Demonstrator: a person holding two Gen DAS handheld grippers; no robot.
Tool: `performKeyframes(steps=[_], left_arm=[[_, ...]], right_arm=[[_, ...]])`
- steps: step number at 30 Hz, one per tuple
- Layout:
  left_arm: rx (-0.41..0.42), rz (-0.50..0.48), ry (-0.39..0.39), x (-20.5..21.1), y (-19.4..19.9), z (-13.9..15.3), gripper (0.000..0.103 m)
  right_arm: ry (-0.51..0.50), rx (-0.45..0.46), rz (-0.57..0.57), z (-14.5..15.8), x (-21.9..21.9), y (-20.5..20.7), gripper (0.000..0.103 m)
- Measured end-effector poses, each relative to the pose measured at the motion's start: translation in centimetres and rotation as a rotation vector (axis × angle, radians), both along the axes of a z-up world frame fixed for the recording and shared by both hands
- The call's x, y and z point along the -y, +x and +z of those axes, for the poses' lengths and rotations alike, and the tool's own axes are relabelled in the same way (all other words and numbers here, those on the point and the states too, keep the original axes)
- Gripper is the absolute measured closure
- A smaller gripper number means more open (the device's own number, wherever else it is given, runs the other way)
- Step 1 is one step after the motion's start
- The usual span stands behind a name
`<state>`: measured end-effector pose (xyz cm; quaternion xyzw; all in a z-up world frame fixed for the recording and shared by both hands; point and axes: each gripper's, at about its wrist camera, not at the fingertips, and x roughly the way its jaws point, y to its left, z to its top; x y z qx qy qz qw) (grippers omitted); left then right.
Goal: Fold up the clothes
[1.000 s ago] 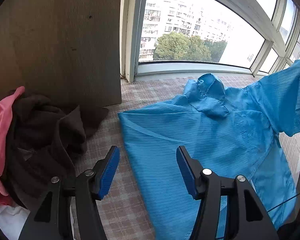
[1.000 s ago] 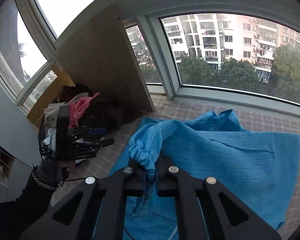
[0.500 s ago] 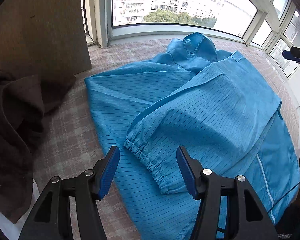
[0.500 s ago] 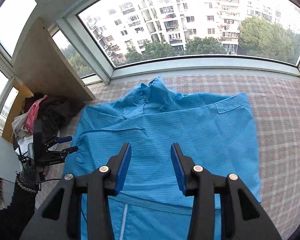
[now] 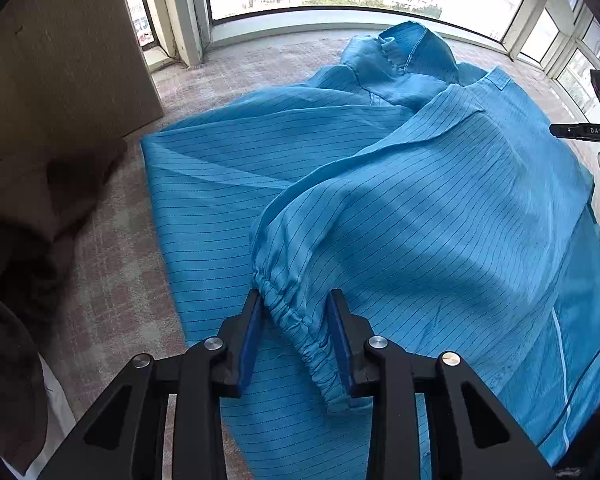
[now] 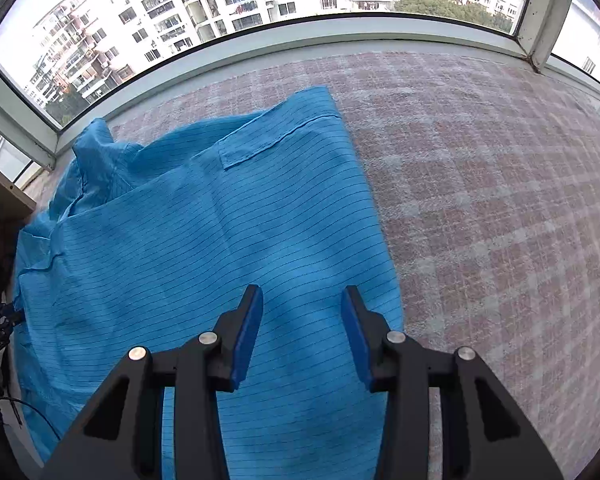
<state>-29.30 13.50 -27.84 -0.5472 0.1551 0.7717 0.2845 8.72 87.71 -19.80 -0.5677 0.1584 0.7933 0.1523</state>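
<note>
Curved bay windows wrap around a checked pink-and-grey mat, with apartment blocks and treetops outside the glass. On the mat lies a blue pinstriped jacket, spread flat, its collar toward the window at about 12 o'clock in the left wrist view. One sleeve is folded across the body of the jacket, and its elasticated cuff ends at 6 o'clock, right at the camera.

The left gripper points steeply down over that cuff. Its jaws have just been closing, and the gathered cuff sits between the blue pads; both pads appear to touch the fabric on either side, pinching it. At 9 o'clock in this view a heap of dark brown clothing rests on the mat, just beside the jacket's edge, with a leaning wooden board behind it at 10 o'clock.

The right gripper hangs over the jacket's opposite side, near the fabric's straight edge at 3 o'clock of the garment. Its jaws have just been opening and now stand spread, with nothing held between them; only the flat jacket shows below. In the left wrist view the same gripper's black body appears at the 3 o'clock rim, beside the jacket's far edge.
</note>
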Motion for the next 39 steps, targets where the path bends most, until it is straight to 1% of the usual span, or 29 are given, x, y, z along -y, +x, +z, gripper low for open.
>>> performKeyframes(steps=[2,4,5,7,8,10,11,13,14,15,18,19,21,22,25,26,27,28,29,30,34,35,36,37,38,39], left_arm=[[0.001,0.001,-0.007,-0.4,-0.8,0.1,0.078],[-0.011,0.002,-0.035,-1.0,-1.6,0.2,0.078],[-0.015,-0.005,-0.043,-1.2,-1.7,0.5,0.078],[-0.026,-0.027,-0.058,-1.0,-1.3,1.0,0.078],[-0.03,-0.033,-0.069,-0.9,-1.2,1.1,0.078],[-0.034,-0.023,-0.083,-0.8,-1.5,1.2,0.078],[-0.035,-0.017,-0.087,-0.7,-1.7,1.3,0.078],[-0.036,-0.012,-0.1,-0.9,-2.3,1.0,0.078],[-0.032,-0.013,-0.11,-1.0,-2.6,0.7,0.077],[-0.024,-0.01,-0.116,-0.8,-2.8,0.4,0.075],[-0.016,0.024,-0.091,0.3,-2.6,0.8,0.073],[-0.031,0.032,-0.085,0.8,-2.0,1.5,0.068],[-0.077,0.04,-0.066,2.1,0.0,3.5,0.06],[-0.088,0.04,-0.049,2.5,1.4,4.4,0.059],[-0.066,0.027,0.052,3.7,5.8,6.2,0.058],[-0.055,0.007,0.069,3.7,7.2,6.2,0.058],[-0.06,-0.012,0.047,3.7,7.8,5.9,0.054],[-0.073,-0.019,-0.004,3.3,8.0,5.4,0.053],[-0.087,-0.026,-0.055,2.8,8.2,4.9,0.055],[-0.093,-0.026,-0.086,2.5,8.0,4.4,0.055],[-0.074,0.049,-0.047,1.7,4.1,2.9,0.055],[-0.07,0.054,-0.045,1.2,3.2,2.2,0.055],[-0.059,0.048,-0.043,0.6,2.7,1.7,0.055],[-0.049,0.041,-0.042,0.1,2.1,1.2,0.056],[-0.043,0.031,-0.048,-0.5,1.7,0.7,0.056],[-0.049,0.015,-0.071,-1.1,1.5,0.2,0.056]], right_arm=[[0.026,0.036,-0.041,-0.9,-1.4,-0.1,0.062],[0.035,0.028,-0.072,-0.5,-2.2,-0.1,0.063],[0.035,-0.007,-0.077,0.2,-2.2,-0.2,0.063],[0.022,-0.118,-0.031,1.8,-1.4,-0.9,0.063],[0.016,-0.136,-0.003,2.0,-0.9,-1.8,0.063],[0.007,-0.133,0.045,1.6,0.2,-3.8,0.063],[0.011,-0.107,0.051,1.0,0.4,-4.6,0.063],[0.029,-0.025,0.042,-1.0,0.3,-6.0,0.062],[0.029,-0.021,0.039,-1.0,0.2,-5.9,0.063],[0.022,-0.039,0.037,-0.4,0.0,-5.3,0.063],[0.001,-0.093,0.031,1.5,-0.6,-3.5,0.063],[-0.005,-0.111,0.029,2.1,-0.8,-2.9,0.063],[-0.012,-0.132,0.047,3.5,-0.6,-0.3,0.063],[-0.018,-0.141,0.058,4.0,-0.4,1.5,0.063],[-0.062,-0.155,0.059,4.0,-0.3,6.6,0.063],[-0.072,-0.156,0.054,3.8,-0.2,7.9,0.063],[-0.069,-0.147,0.049,3.5,-0.1,8.7,0.063],[-0.059,-0.133,0.044,3.2,0.0,9.1,0.063],[-0.055,-0.127,0.039,2.9,0.1,9.1,0.063],[-0.063,-0.128,0.036,2.7,0.2,8.7,0.063],[-0.088,-0.143,0.029,2.1,-0.4,6.2,0.063],[-0.09,-0.141,0.033,1.9,-0.4,5.4,0.063],[-0.091,-0.136,0.039,1.6,-0.4,4.4,0.064],[-0.091,-0.131,0.046,1.3,-0.3,3.5,0.067],[-0.092,-0.127,0.059,1.1,-0.2,2.5,0.069],[-0.094,-0.123,0.076,0.8,-0.1,1.6,0.069]])
